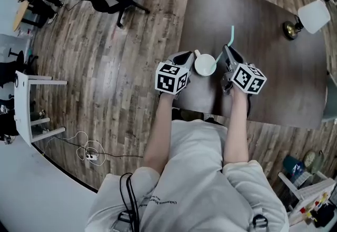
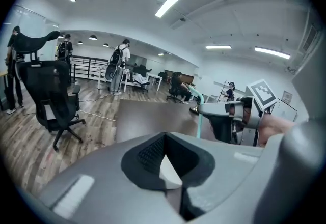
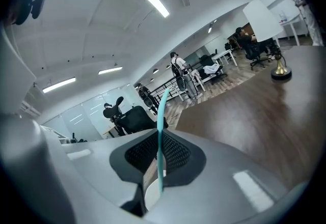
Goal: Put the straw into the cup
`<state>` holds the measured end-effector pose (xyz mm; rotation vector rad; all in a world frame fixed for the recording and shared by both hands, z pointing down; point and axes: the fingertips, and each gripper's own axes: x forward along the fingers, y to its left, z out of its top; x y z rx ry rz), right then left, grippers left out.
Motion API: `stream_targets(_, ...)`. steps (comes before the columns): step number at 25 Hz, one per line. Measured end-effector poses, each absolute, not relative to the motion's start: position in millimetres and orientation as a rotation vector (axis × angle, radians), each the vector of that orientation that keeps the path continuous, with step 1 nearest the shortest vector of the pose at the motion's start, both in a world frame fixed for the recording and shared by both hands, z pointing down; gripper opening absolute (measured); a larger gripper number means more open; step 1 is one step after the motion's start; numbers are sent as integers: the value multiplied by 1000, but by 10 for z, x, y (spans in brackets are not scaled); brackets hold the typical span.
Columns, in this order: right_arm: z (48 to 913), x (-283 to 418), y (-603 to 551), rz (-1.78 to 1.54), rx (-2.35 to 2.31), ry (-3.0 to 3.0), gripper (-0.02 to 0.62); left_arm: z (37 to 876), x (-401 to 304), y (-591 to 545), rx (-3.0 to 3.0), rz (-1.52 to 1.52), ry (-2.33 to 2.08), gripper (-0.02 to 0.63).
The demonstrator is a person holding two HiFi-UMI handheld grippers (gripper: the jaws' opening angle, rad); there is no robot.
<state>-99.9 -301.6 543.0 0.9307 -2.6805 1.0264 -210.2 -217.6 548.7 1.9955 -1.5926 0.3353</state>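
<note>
The straw [image 1: 231,36] isn't in yet. The right gripper [image 1: 225,56] has its 2 jaws pinched narrowly on it, just right of the cup [image 1: 205,65], and the straw's lower end slants down toward the cup's rim. The left gripper [image 1: 189,61] clamps the cup's left wall, steadying it on the table [image 1: 274,41]. Lowering and letting go are left, I'd judge.
</note>
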Motion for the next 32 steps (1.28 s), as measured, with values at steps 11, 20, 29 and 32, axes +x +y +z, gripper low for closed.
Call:
stream_targets(11,5907,-994,-2557,1040,1221,-2484,46,5712,-2129,-2202,2121,334,-1339,2)
stream_targets(20,6058,-1106,-2430,1120,1414,-2421,46,5815,-2118,-2204,2234,424,-1174,2)
stream_targets(29,6008,-1067,-2538,1442,1620,-2374,46,5594,-2133,-2375,2311,433,-1127,2)
stream_targets(32,6061,-1054,-2512,1420,1638,-2345,46,5568,-2075,-2406,2327,437,-1114,2)
